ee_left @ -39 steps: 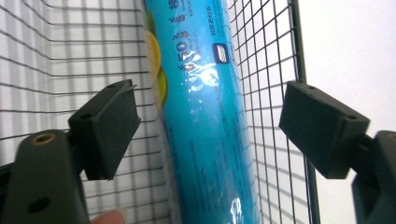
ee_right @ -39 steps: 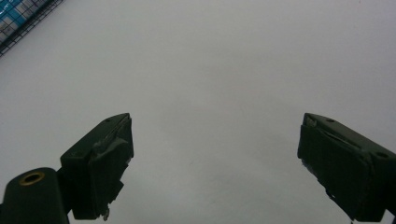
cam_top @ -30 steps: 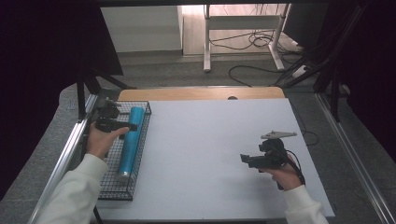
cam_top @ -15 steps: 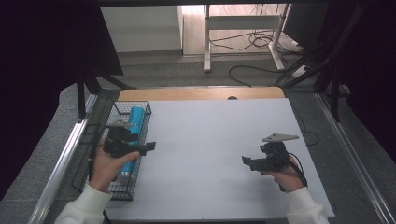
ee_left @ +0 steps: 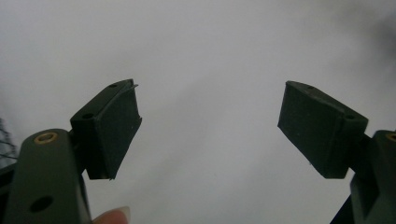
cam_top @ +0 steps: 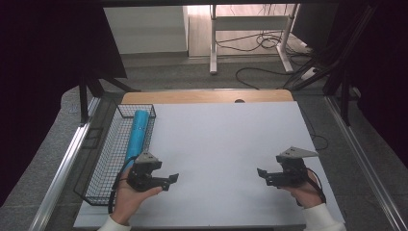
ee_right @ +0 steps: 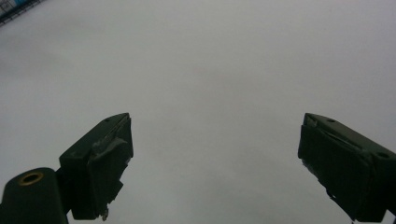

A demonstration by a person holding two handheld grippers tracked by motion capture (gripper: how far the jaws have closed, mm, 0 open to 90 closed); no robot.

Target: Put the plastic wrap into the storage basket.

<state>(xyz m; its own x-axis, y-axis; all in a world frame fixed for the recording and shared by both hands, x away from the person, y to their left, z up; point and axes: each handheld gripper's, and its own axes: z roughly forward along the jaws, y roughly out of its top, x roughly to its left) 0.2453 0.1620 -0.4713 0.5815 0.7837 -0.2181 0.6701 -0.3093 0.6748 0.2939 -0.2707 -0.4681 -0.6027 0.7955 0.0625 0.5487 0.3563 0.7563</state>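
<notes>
— Both pairs of jaws stand spread with nothing between them. Your left gripper [cam_top: 169, 180] has just been closing a little, yet its pads [ee_left: 116, 126] face bare table [cam_top: 226, 144].

— So where's the tube?

— It lies lengthwise in the basket [cam_top: 103, 159], along the wall nearest the table's middle. Tube [cam_top: 138, 132] and your left gripper are apart now; that gripper sits low by the basket's near corner. Your right gripper [cam_top: 263, 174] rests over the near right of the table, well away.

— Which step would you call this?

— I'd judge the drop-off done and both hands back at rest. If more is wanted, the next move calls for you to reopen the left jaws fully before reaching for anything.
</notes>
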